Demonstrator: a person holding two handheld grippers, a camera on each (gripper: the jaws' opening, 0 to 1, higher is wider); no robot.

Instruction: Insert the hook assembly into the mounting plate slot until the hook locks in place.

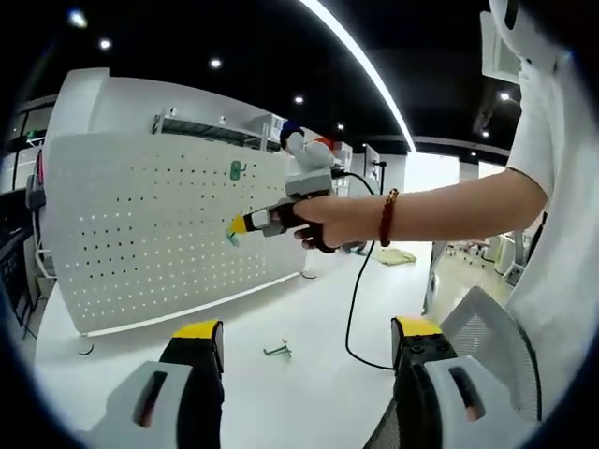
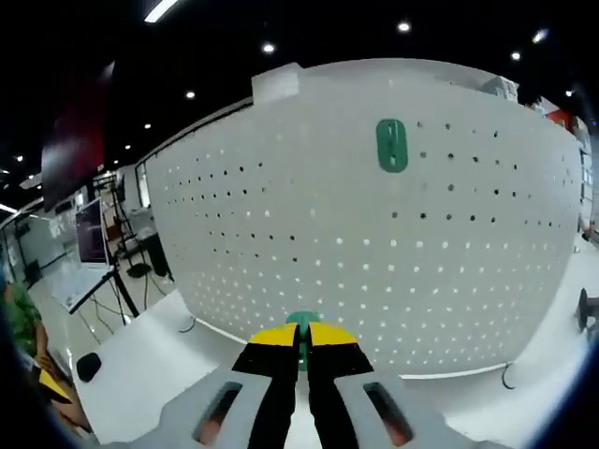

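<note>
Green hook (image 2: 302, 320) sits pinched between the yellow tips of the right gripper (image 2: 301, 339), jaws closed tight on it w/ only its top edge showing above the tips. Its long axis can't be read from the right gripper view; in the left gripper view the hook (image 1: 231, 238) is a small green bit at the nose of the right gripper (image 1: 240, 224), which points left toward the pegboard (image 1: 159, 224), close to it but contact can't be told.

Left to right in the left gripper view: white pegboard standing upright on the white surface (image 1: 309, 309), leaning back slightly, rows of small holes across it. A second green hook (image 1: 237, 169) is already mounted high on the board, right of centre; in the right gripper view this mounted hook (image 2: 391, 145) reads as an upright oblong, long axis vertical. Next, the right gripper held out by a person's hand (image 1: 314, 224), black cable (image 1: 356, 290) hanging from it down to the surface; beaded bracelet (image 1: 387, 217) on the wrist. On the surface below lies a loose green hook (image 1: 277, 351), flat, apart from the board. Far right: person's white shirt (image 1: 562, 206).

Left gripper (image 1: 304, 341) at the bottom of its own view: jaws wide apart, nothing between them, over the surface.
</note>
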